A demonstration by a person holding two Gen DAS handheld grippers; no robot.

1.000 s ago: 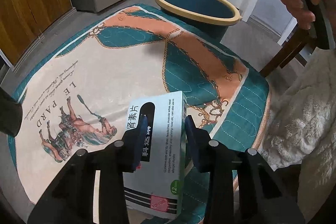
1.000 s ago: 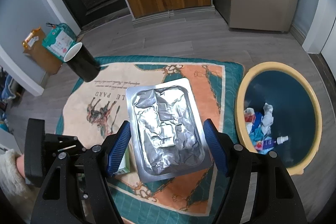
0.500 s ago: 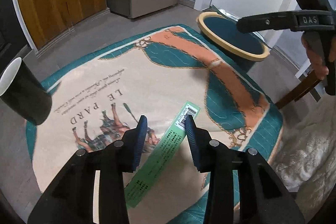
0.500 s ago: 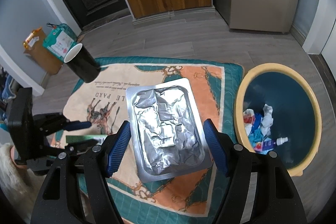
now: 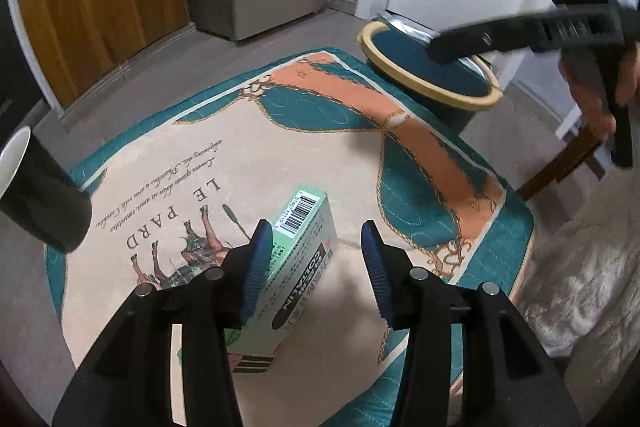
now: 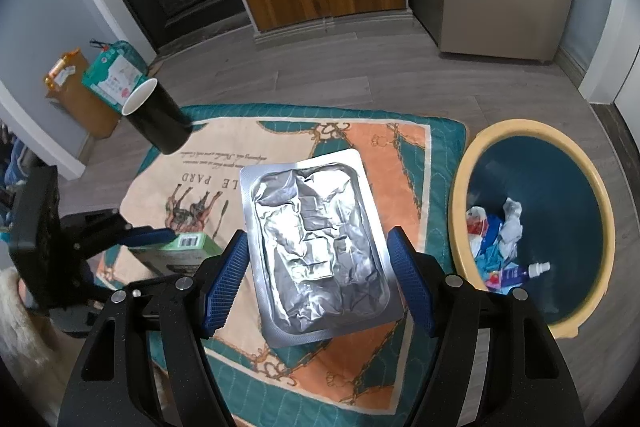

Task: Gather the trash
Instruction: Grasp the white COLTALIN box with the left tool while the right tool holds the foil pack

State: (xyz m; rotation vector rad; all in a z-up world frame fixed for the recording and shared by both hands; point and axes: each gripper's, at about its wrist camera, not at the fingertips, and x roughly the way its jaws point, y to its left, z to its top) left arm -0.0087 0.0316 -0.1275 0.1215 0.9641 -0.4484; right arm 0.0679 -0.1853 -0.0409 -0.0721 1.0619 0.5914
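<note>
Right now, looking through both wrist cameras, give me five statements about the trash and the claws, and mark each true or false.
1. The right claw holds a silver foil blister pack. True.
2. The bin has no trash in it. False: it already holds crumpled paper, wrappers and a small spray bottle.
3. The left claw is clamped shut on the green medicine box. False: its fingers are spread, and the right finger stands clear of the box.
4. The green medicine box has a barcode on its end. True.
5. The black cup stands upright in the middle of the patterned mat. False: it appears tilted, at the mat's edge.
</note>
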